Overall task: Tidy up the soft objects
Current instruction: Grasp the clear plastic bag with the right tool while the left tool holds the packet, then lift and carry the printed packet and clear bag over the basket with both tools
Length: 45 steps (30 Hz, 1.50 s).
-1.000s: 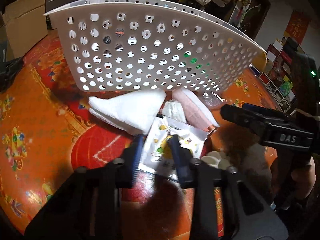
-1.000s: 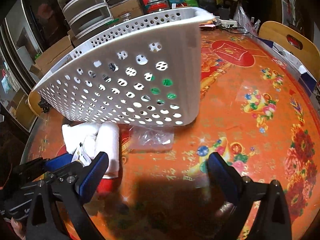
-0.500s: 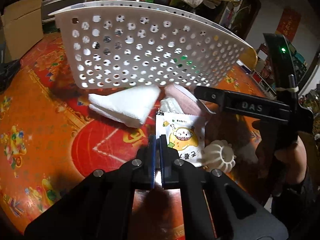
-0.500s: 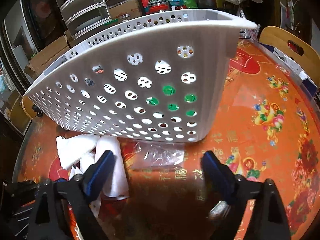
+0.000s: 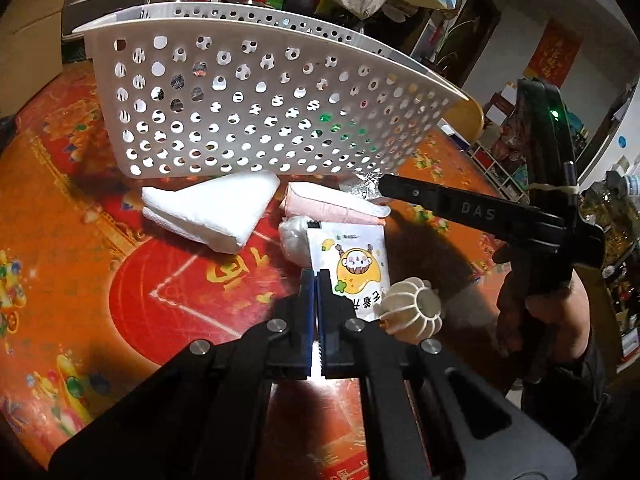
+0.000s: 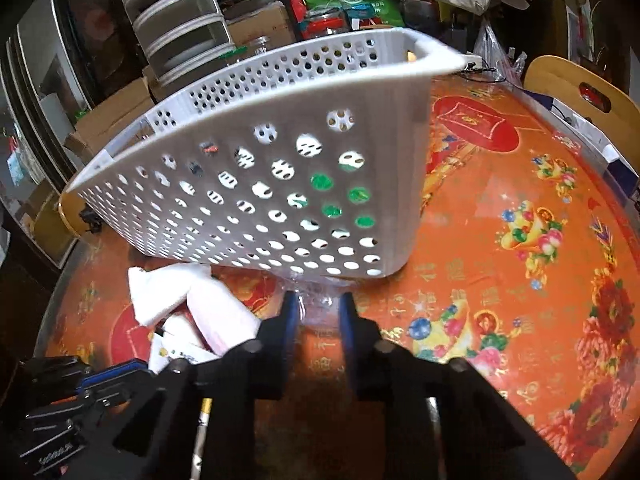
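My left gripper [image 5: 317, 280] is shut on the near edge of a white snack packet [image 5: 352, 256] with a yellow cartoon print, held just above the table. Beyond it lie a folded white towel [image 5: 212, 210], a pink rolled cloth [image 5: 328, 206] and a small white bundle [image 5: 294, 236]. A white perforated basket [image 5: 256, 116] stands behind them. My right gripper [image 6: 318, 308] has its jaws narrowed around a clear crinkled plastic bag [image 6: 320, 294] at the basket's [image 6: 280, 184] foot; whether they grip it is unclear.
A white ribbed ball-like object [image 5: 416, 310] lies right of the packet. The table has an orange-red floral cover [image 6: 520, 240]. A wooden chair [image 6: 580, 96] stands at the far right. Boxes and stacked trays [image 6: 176, 40] crowd behind the basket.
My left gripper closed on the snack packet and lifted it slightly. My right gripper moved forward to the clear plastic bag and its jaws narrowed from wide open.
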### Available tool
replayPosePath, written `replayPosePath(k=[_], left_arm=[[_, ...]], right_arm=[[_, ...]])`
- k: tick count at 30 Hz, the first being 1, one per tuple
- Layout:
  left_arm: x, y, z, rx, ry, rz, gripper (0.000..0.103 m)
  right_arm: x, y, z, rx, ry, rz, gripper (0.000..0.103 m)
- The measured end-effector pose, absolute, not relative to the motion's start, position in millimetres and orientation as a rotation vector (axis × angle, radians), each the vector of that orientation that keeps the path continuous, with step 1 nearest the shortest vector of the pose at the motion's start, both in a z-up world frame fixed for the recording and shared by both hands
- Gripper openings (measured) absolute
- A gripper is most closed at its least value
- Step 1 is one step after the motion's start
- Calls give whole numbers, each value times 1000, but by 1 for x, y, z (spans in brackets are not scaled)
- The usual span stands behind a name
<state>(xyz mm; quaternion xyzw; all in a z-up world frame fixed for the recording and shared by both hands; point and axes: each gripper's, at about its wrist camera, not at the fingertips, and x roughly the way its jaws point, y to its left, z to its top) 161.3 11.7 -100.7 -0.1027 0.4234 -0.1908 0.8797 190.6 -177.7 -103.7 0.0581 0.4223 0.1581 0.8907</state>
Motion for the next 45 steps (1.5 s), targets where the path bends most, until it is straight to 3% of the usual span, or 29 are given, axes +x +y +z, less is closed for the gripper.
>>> replayPosePath(k=[9, 45], left_arm=[[152, 19, -91, -266, 851, -443, 0], [112, 32, 26, -239, 629, -410, 0]], right_arm=[[170, -189, -87, 123, 834, 354, 4], [115, -193, 24, 24, 668, 443, 3]])
